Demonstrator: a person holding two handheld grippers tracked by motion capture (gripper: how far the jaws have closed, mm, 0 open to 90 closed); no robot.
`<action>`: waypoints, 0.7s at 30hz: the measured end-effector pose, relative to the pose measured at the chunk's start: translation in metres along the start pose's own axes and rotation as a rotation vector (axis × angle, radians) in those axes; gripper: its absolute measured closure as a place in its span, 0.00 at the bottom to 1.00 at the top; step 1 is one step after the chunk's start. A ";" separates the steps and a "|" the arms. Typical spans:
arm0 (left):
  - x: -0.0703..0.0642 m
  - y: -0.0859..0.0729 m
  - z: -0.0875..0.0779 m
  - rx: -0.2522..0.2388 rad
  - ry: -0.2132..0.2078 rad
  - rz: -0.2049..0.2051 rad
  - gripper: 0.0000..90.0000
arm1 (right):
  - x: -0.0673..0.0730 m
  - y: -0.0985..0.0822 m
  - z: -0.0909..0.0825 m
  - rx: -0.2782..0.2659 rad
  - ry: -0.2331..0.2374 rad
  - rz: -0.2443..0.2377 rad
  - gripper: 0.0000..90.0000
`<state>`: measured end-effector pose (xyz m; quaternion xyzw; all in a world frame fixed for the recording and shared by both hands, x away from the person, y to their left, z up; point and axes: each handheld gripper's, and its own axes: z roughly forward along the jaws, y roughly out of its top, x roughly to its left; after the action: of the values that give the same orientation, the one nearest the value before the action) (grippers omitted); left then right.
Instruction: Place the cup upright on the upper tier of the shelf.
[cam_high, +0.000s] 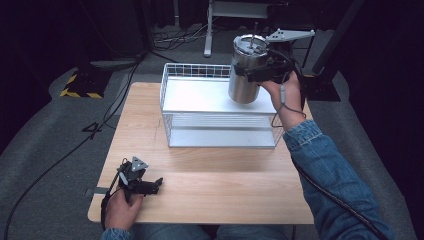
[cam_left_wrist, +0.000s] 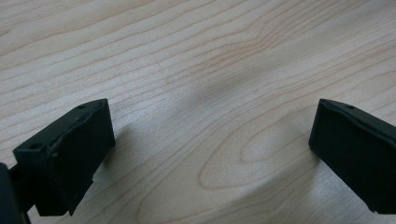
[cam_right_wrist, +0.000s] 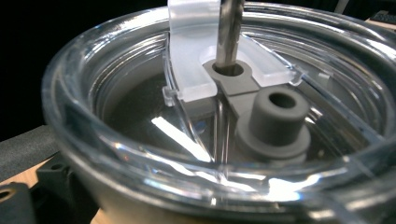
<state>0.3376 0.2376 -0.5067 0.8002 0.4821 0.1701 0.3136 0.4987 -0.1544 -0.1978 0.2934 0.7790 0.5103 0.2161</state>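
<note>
Carry step: my right tool (cam_high: 260, 75) grips the steel tumbler (cam_high: 245, 75) above the wire basket (cam_high: 220, 131), lowering next; left tool (cam_high: 145, 186) wide on tabletop (cam_high: 225, 190).

Wire basket (cam_high: 170, 90) at table's (cam_high: 210, 195) far side, tumbler (cam_high: 246, 70) above its right end, left claw (cam_high: 159, 182) near front-left.

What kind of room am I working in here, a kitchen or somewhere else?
Probably a lab or recording studio, not a kitchen: black curtains all round, cables across grey carpet, a yellow-and-black striped stand base, one light wooden table.

Steel tumbler (cam_high: 246, 70) held tilted above wire basket (cam_high: 220, 135)
</note>
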 end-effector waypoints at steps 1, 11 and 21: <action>0.000 0.000 0.000 -0.001 0.001 -0.001 0.01 | -0.001 0.000 0.003 -0.001 0.002 0.007 0.04; 0.000 0.000 0.000 -0.001 0.000 -0.001 0.01 | -0.006 -0.001 0.032 -0.005 -0.006 0.024 0.04; 0.000 0.000 0.000 -0.001 0.000 -0.001 0.01 | -0.004 -0.008 0.049 0.001 0.014 0.044 0.04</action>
<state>0.3376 0.2376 -0.5068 0.7997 0.4826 0.1701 0.3142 0.5314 -0.1268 -0.2242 0.3068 0.7741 0.5165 0.1994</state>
